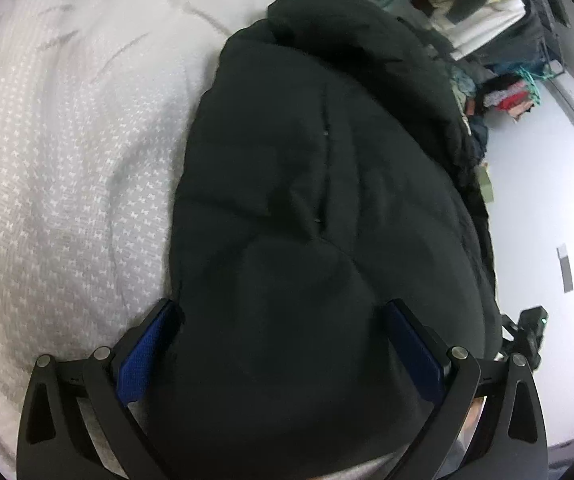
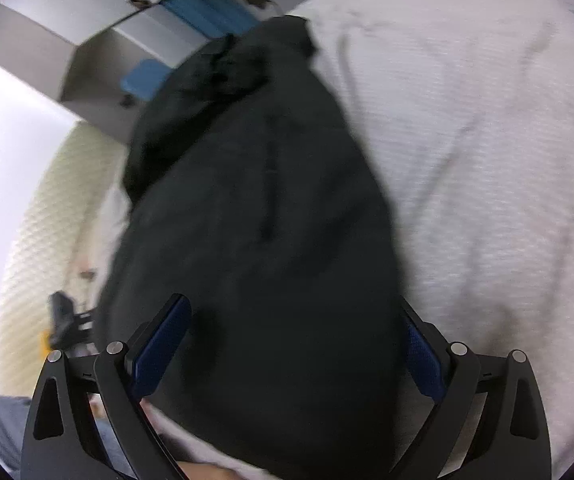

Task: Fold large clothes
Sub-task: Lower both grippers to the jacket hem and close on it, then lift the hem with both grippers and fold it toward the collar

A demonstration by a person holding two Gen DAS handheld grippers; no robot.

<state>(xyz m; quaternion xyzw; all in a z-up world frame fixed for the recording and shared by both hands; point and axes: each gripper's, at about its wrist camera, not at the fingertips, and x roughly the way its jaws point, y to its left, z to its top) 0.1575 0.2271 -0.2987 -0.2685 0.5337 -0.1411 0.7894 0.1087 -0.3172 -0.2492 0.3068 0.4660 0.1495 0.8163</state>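
Observation:
A large black padded jacket [image 1: 319,184] lies on a white textured bedspread [image 1: 67,160]. In the left wrist view it runs from between my fingers up to the far edge. My left gripper [image 1: 283,320] is open, its blue pads [image 1: 147,356] wide apart with the jacket's near end bulging between them. In the right wrist view the same jacket [image 2: 255,216] fills the middle. My right gripper [image 2: 295,316] is open too, its blue pads [image 2: 163,344] either side of the fabric. The view is blurred.
The bedspread [image 2: 487,160] spreads to the right in the right wrist view. A grey cabinet [image 2: 87,40] and a blue object [image 2: 147,76] stand beyond the bed. A pile of clothes [image 1: 503,96] and a light floor [image 1: 547,220] lie to the right in the left wrist view.

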